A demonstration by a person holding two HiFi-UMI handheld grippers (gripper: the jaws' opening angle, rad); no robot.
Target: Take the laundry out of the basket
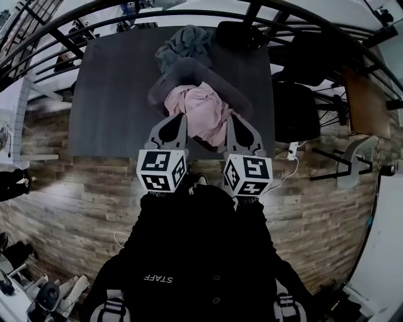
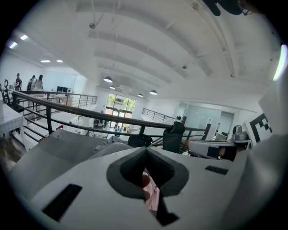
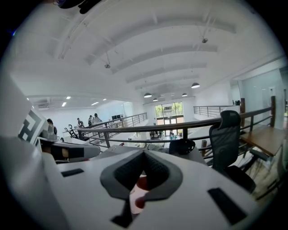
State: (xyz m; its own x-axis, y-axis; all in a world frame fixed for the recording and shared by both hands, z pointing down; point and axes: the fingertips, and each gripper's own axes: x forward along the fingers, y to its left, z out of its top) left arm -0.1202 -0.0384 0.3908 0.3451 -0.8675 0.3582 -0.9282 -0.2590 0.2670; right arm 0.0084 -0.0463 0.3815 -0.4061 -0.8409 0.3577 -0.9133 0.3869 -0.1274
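Note:
A dark grey laundry basket [image 1: 195, 66] lies on the dark table [image 1: 110, 94], with a pink garment [image 1: 200, 113] spilling from it toward the near edge. My left gripper [image 1: 179, 117] is shut on the garment's left edge and my right gripper [image 1: 229, 119] on its right edge. In the left gripper view the jaws of the left gripper [image 2: 146, 150] meet, with pink cloth [image 2: 152, 193] showing below them. The right gripper view shows the right gripper [image 3: 144, 152] the same way, pink cloth [image 3: 135, 195] under its closed jaws. A grey-teal cloth [image 1: 186, 41] lies behind the basket.
Black office chairs [image 1: 296, 107] stand to the right of the table, beside a wooden desk [image 1: 362, 100]. A black object [image 1: 239, 34] rests at the table's far right corner. A black railing [image 1: 189, 12] runs behind the table. Wooden floor lies below me.

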